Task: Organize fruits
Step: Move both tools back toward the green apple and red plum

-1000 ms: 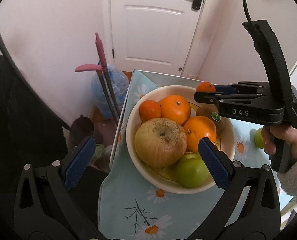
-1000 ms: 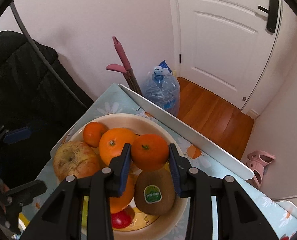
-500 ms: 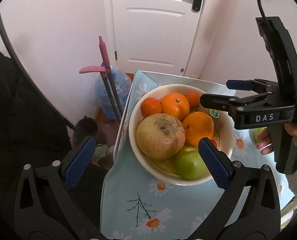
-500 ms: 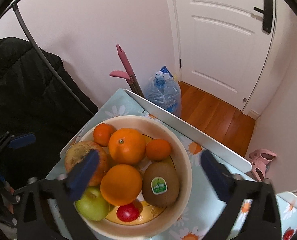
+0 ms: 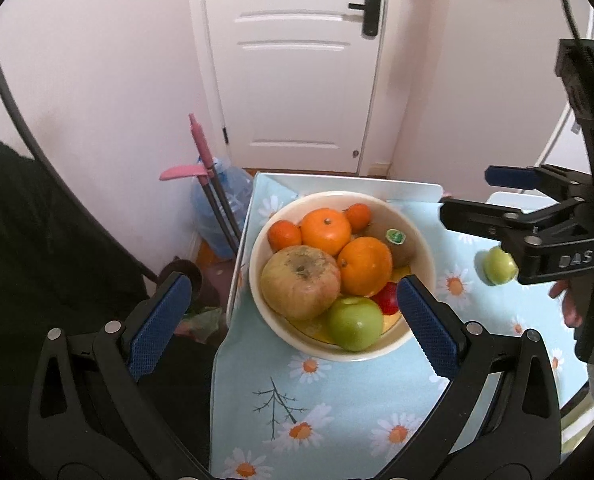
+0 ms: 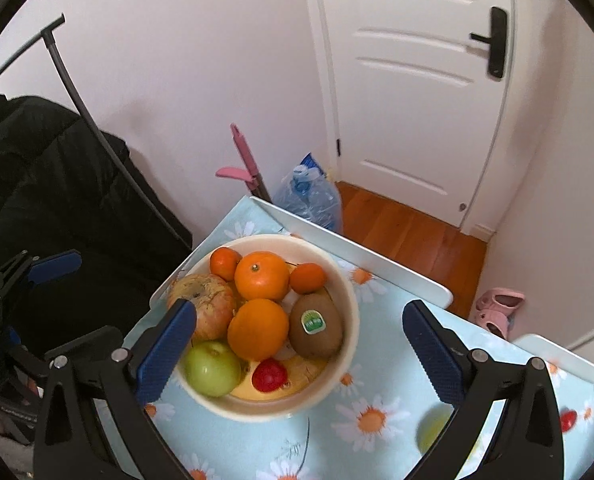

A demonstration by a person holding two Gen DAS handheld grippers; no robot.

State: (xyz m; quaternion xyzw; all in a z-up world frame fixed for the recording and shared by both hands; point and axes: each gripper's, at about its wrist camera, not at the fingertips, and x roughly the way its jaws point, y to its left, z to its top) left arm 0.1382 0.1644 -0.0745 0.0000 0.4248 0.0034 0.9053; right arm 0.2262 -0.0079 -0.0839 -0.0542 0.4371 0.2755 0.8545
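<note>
A cream bowl (image 5: 423,240) (image 6: 347,292) on the daisy tablecloth holds a big yellowish apple (image 5: 301,282), oranges (image 5: 365,266), small mandarins (image 6: 307,278), a kiwi (image 6: 316,326), a green apple (image 5: 355,323) and a red fruit (image 6: 269,376). A loose green apple (image 5: 498,266) (image 6: 433,432) lies on the cloth right of the bowl. My left gripper (image 5: 293,320) is open and empty, above the bowl's near side. My right gripper (image 6: 301,344) is open and empty, above the bowl and back from it.
The table (image 6: 357,258) ends in a white edge by the wall. Beyond it stand a water jug (image 6: 311,200), a pink-handled tool (image 6: 245,160), a white door (image 5: 293,60) and pink slippers (image 6: 497,308). A black coat (image 6: 37,184) hangs left. A small red fruit (image 6: 568,420) lies at the right.
My right gripper opened and let the small mandarin go into the bowl beside the kiwi, then drew back and up. My left gripper also backed away, still open.
</note>
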